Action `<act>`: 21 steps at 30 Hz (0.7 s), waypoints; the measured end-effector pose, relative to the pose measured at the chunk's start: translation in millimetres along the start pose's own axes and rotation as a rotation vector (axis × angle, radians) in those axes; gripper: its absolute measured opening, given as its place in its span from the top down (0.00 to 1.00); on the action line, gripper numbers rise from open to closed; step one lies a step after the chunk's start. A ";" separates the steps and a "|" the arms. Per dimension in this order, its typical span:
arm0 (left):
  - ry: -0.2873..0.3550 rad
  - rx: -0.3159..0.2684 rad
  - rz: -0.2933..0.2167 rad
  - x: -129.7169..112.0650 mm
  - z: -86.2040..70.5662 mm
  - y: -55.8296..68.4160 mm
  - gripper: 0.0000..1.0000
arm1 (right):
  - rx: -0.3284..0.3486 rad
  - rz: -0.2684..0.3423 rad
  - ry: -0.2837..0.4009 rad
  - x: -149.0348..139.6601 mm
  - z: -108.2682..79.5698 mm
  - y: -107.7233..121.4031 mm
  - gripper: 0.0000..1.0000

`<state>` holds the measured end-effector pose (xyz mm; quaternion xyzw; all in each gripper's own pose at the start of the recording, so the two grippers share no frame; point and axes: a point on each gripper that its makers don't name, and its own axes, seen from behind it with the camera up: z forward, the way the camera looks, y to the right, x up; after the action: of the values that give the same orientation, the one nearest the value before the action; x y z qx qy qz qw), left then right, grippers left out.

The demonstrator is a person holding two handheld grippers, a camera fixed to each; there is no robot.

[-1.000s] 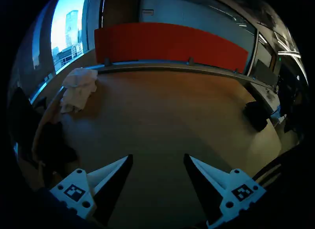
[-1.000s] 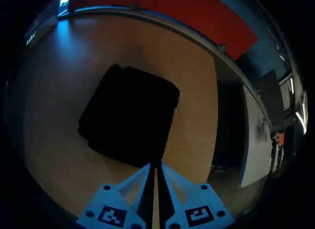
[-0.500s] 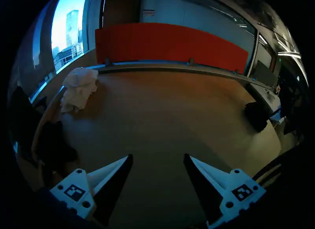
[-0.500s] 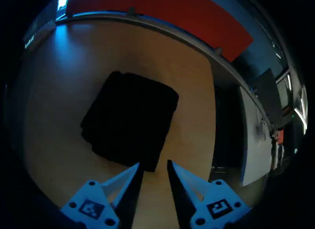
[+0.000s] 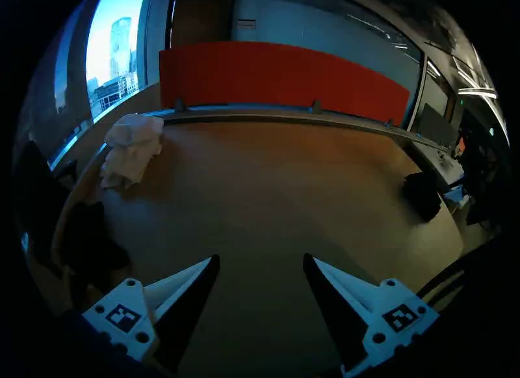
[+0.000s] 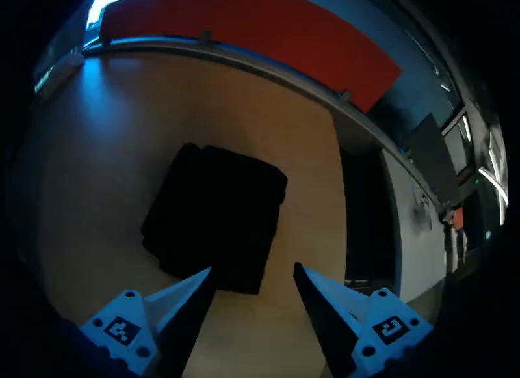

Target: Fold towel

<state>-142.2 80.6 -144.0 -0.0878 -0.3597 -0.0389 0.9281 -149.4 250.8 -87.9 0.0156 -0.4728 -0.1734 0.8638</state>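
Observation:
A dark folded towel lies flat on the wooden table, a neat squarish stack. My right gripper hovers open just in front of its near edge, nothing between the fingers. The same dark towel appears small at the far right in the left gripper view. A crumpled white towel sits at the table's far left corner. My left gripper is open over bare table, far from both towels.
A red divider panel with a metal rail runs along the table's far edge. A dark heap lies at the left edge near my left gripper. A window is at far left; desks and monitors stand to the right.
My right gripper let go of the dark towel's edge, opened wide and drew back from it. The left gripper has stayed still.

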 end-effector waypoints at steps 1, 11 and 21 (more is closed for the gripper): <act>0.002 0.000 -0.002 0.8 0.1 -0.5 0.05 | 0.003 0.003 0.008 2.2 -1.2 -2.1 0.13; 0.028 0.003 -0.015 10.5 0.9 -5.5 0.05 | 0.005 0.054 0.121 30.6 -21.5 -22.1 0.13; 0.048 0.013 -0.020 21.3 4.6 -9.0 0.05 | -0.007 0.208 0.246 62.5 -42.9 -32.3 0.13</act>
<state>-130.8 72.5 -125.1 -0.0771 -0.3385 -0.0482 0.9366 -92.5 195.0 -67.0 -0.0152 -0.3618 -0.0811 0.9286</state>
